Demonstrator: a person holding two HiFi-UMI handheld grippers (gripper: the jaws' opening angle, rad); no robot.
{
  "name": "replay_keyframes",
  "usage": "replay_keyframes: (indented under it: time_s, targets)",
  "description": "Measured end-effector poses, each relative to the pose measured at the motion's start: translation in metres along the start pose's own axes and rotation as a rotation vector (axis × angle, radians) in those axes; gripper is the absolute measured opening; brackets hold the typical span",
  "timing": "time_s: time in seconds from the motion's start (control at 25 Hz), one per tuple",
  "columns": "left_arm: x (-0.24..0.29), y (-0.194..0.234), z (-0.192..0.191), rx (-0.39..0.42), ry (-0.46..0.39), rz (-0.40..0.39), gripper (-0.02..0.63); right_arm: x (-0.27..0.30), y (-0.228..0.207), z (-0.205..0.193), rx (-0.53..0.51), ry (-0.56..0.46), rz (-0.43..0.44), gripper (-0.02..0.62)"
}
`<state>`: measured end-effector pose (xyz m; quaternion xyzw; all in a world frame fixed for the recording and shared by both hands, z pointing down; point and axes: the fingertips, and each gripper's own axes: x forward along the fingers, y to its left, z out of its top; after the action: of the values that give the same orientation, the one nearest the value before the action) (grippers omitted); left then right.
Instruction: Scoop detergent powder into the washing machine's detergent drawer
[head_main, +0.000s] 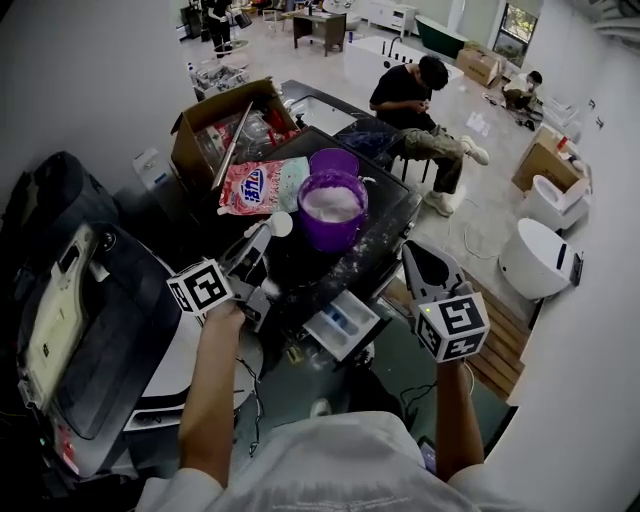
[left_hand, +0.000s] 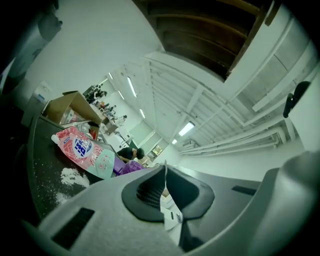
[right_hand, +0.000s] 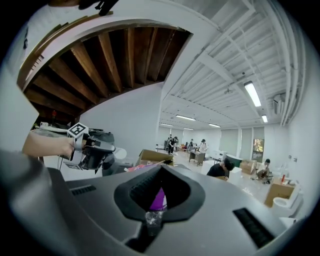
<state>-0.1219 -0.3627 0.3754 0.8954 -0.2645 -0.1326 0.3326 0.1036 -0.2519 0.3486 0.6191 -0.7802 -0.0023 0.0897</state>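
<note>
A purple tub (head_main: 332, 206) full of white powder stands on the dark washer top (head_main: 395, 205). Its purple lid (head_main: 334, 160) lies behind it, and a pink detergent bag (head_main: 262, 185) lies to its left. My left gripper (head_main: 258, 248) is shut on the handle of a white scoop (head_main: 281, 224), whose bowl hangs just left of the tub. In the left gripper view the handle (left_hand: 165, 181) shows as a thin white edge between the jaws. The white detergent drawer (head_main: 341, 322) stands pulled open below the tub. My right gripper (head_main: 418, 258) hovers right of the drawer, shut and empty; the tub (right_hand: 159, 200) shows beyond its jaws.
Spilled powder (head_main: 372, 262) dusts the washer top near its front edge. An open cardboard box (head_main: 215, 130) sits at the back left. A second machine (head_main: 90, 340) stands to the left. A person (head_main: 412, 98) sits behind the washer. White tubs (head_main: 535, 255) stand on the floor at right.
</note>
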Motion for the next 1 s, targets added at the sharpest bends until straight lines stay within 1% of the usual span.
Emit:
replay_keyframes:
  time_s: [0.24, 0.36, 0.44, 0.6, 0.64, 0.76, 0.92, 1.0]
  targets:
    - [-0.052, -0.015, -0.012, -0.030, -0.034, 0.012, 0.014, -0.036, 0.031, 0.005, -0.020, -0.015, -0.008, 0.005]
    - [-0.074, -0.019, -0.027, -0.086, -0.038, 0.027, 0.014, -0.050, 0.045, 0.004, -0.019, -0.009, -0.013, 0.005]
    - [-0.083, -0.025, -0.037, -0.106, -0.032, 0.015, 0.014, -0.058, 0.054, 0.002, -0.019, 0.002, -0.014, 0.006]
    - [-0.093, -0.035, -0.063, -0.123, 0.007, -0.011, 0.014, -0.073, 0.066, -0.005, -0.015, 0.023, -0.024, 0.005]
    - [-0.094, -0.034, -0.071, -0.133, 0.019, -0.005, 0.014, -0.076, 0.068, -0.009, -0.012, 0.031, -0.024, 0.005]
    - [-0.097, -0.031, -0.090, -0.127, 0.054, 0.013, 0.014, -0.080, 0.074, -0.022, -0.016, 0.066, -0.012, 0.005]
    - [-0.097, -0.030, -0.113, -0.146, 0.081, 0.048, 0.014, -0.082, 0.074, -0.040, -0.011, 0.102, 0.016, 0.006]
    - [-0.097, -0.029, -0.125, -0.137, 0.102, 0.073, 0.014, -0.081, 0.073, -0.049, 0.001, 0.115, 0.033, 0.005]
